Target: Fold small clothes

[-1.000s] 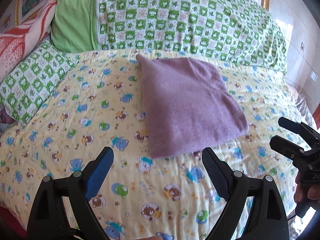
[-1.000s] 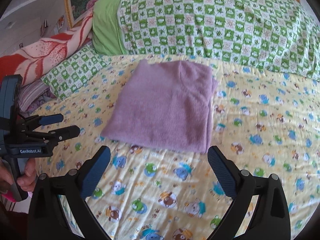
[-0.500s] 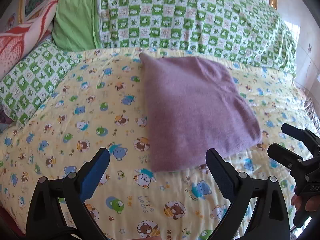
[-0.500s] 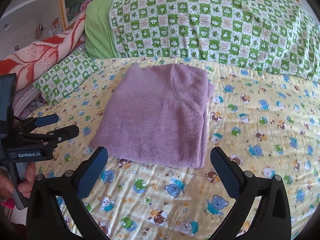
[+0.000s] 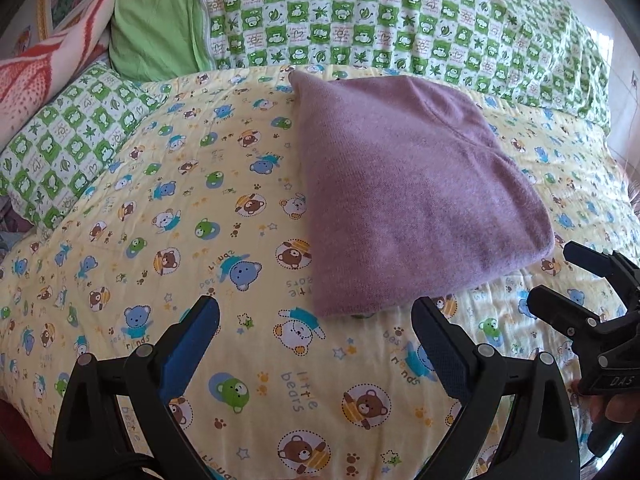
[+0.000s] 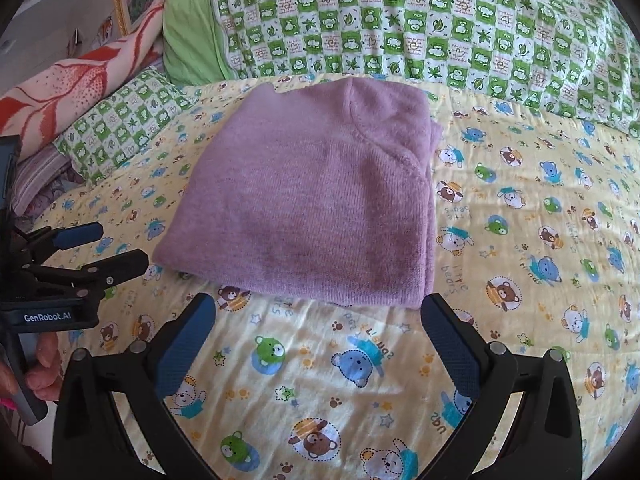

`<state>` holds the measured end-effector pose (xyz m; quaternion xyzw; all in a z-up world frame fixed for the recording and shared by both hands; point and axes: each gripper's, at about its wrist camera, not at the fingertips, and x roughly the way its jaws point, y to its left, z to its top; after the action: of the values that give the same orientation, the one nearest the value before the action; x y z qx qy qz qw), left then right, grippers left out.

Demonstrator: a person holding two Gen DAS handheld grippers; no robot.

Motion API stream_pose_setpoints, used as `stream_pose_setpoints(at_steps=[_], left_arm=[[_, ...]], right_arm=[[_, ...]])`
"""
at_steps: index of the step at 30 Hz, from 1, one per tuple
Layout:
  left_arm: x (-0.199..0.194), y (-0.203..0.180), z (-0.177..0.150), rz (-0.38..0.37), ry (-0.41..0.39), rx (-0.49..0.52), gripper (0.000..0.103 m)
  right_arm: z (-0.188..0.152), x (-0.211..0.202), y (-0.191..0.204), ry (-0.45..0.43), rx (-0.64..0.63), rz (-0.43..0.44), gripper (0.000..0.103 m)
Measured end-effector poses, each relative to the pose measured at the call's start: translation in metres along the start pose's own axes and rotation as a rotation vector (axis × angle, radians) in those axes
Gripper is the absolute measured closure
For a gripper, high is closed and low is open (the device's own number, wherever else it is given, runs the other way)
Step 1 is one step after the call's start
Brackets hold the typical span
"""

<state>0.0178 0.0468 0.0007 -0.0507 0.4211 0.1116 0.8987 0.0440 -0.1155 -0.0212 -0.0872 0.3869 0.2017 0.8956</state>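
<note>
The purple sweater (image 5: pixel 408 196) lies folded into a rough rectangle on the yellow bear-print quilt (image 5: pixel 168 216), in the middle of both views, with the green checked pillow (image 5: pixel 392 16) behind it at the top of the frame. Its near edge sits just beyond both tools. The left gripper (image 5: pixel 316 332) hangs over the quilt with its jaws spread wide and nothing between them; the right gripper (image 6: pixel 320 324) is likewise released and empty, close to the sweater's near edge but not touching it.

What could go wrong, as I judge it: the knit is thick and stacked in layers, with a seam or inner fold showing at the right side in the right wrist view, so a pinch at the edge may catch only the top layer and pull the stack apart. The soft quilt could also get nipped along with the sweater and ride up with it.

Writing: the quilt carries "little bears" and "best friends"; the left tool, at the left edge of the right wrist view, reads "GenRobot.AI"; the right tool's body reads "DAS"
</note>
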Motion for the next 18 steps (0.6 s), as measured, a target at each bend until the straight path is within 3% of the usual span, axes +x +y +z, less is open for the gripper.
stream_pose_setpoints(at_steps=[18], left_arm=[[-0.0056,-0.0037,0.002,0.001,-0.01,0.023,0.005]], right_arm=[[-0.0013,-0.0021,0.0024,-0.012,0.0,0.009,0.001]])
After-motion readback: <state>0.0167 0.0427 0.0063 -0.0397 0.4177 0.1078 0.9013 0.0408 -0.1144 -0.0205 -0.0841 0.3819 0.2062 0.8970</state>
